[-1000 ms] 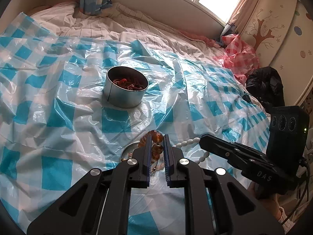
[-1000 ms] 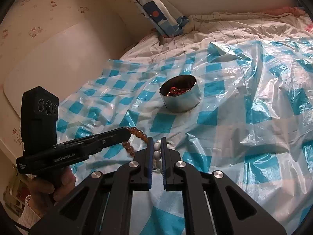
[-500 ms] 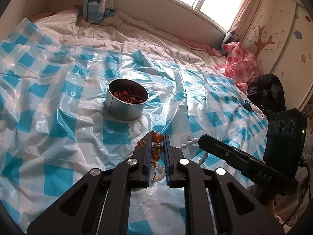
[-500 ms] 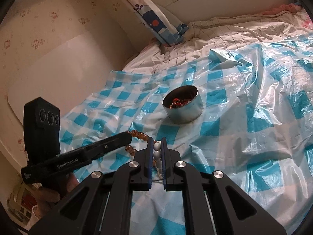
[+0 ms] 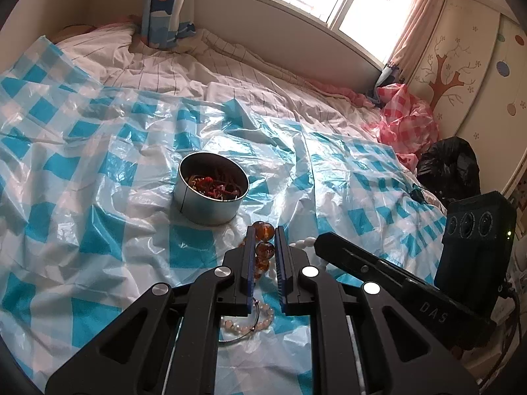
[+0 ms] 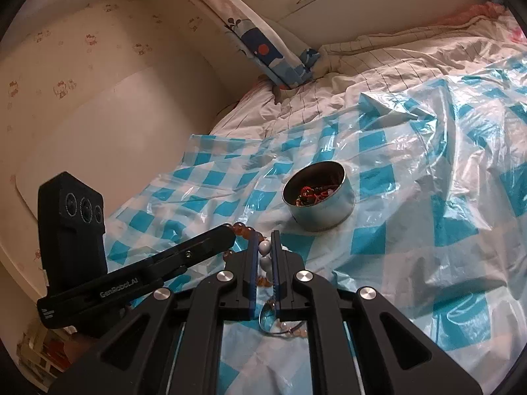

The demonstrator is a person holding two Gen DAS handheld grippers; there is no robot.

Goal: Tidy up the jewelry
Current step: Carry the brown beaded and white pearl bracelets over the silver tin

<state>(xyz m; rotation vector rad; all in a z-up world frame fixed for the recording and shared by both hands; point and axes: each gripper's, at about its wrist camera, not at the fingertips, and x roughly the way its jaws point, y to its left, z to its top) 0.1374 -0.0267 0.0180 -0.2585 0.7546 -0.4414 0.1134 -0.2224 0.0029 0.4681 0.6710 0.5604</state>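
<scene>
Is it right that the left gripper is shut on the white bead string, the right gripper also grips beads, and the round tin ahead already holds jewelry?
Not quite. The left wrist view shows the left gripper shut on the amber bead bracelet, not the white one. The white bead string sits in the right gripper, as the right wrist view shows. The tin does hold jewelry.

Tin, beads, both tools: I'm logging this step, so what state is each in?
Tin: upright, open, red and dark jewelry inside.
Amber beads: pinched in the left tool, off the sheet.
White beads: pinched in the right tool.
Pink bracelet: lying on the checked sheet.
</scene>
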